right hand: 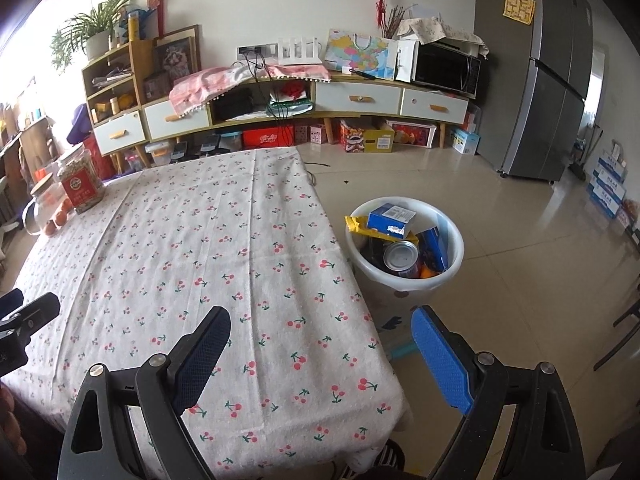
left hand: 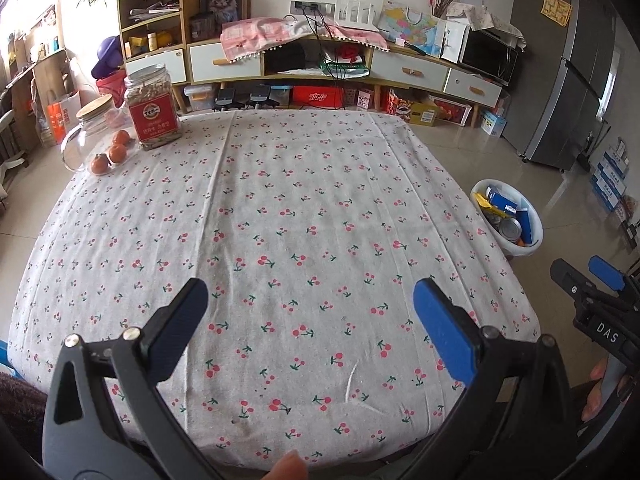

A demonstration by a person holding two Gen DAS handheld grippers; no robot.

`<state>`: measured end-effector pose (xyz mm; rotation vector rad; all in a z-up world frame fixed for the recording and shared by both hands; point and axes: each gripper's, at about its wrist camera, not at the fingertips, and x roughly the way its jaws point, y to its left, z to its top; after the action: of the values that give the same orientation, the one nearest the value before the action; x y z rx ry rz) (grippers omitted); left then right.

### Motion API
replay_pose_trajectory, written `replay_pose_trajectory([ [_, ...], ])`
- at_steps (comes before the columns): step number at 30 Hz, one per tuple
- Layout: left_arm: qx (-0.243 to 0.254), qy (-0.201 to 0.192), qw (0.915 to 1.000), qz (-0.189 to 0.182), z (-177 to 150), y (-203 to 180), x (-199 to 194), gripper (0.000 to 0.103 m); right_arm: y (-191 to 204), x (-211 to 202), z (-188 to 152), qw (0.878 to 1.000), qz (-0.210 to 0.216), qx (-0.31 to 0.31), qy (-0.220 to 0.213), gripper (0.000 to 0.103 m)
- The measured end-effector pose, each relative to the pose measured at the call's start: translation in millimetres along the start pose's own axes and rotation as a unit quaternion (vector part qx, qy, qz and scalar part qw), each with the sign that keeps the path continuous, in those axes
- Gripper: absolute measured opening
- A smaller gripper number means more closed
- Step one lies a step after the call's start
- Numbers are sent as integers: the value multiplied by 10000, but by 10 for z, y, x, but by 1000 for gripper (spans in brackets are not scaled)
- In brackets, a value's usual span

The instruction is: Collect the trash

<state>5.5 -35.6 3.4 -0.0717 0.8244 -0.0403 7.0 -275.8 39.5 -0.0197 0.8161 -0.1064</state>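
Both grippers hang empty over the near edge of the surface [left hand: 304, 208]: the left gripper [left hand: 310, 320] has its jaws spread wide with only cherry-print cloth between them, and the right gripper [right hand: 320, 344] stands just as wide, one finger over the cloth and the other past the surface's corner, above the floor. The trash already sits in the white bin [right hand: 404, 240] on the floor beside the surface's right side: a blue carton [right hand: 390, 216], a yellow wrapper [right hand: 360, 226], a tin can [right hand: 400, 256]. No loose litter shows on the cloth, so collecting looks finished, or nearly so. A sound step now is to scan the surface before withdrawing. At the far left corner stand a seed jar [left hand: 152, 108] and a glass jar [left hand: 86, 136] with oranges [left hand: 116, 152] beside it; these look like keepers, not trash, and are best left alone.
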Motion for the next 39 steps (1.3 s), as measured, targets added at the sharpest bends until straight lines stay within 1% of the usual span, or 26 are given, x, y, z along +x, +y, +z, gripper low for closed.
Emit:
replay_pose_trajectory([
  [39,33,76,9999,-75,-29,-74,10,102,7,4,-14,10000,-51,35,39,93],
])
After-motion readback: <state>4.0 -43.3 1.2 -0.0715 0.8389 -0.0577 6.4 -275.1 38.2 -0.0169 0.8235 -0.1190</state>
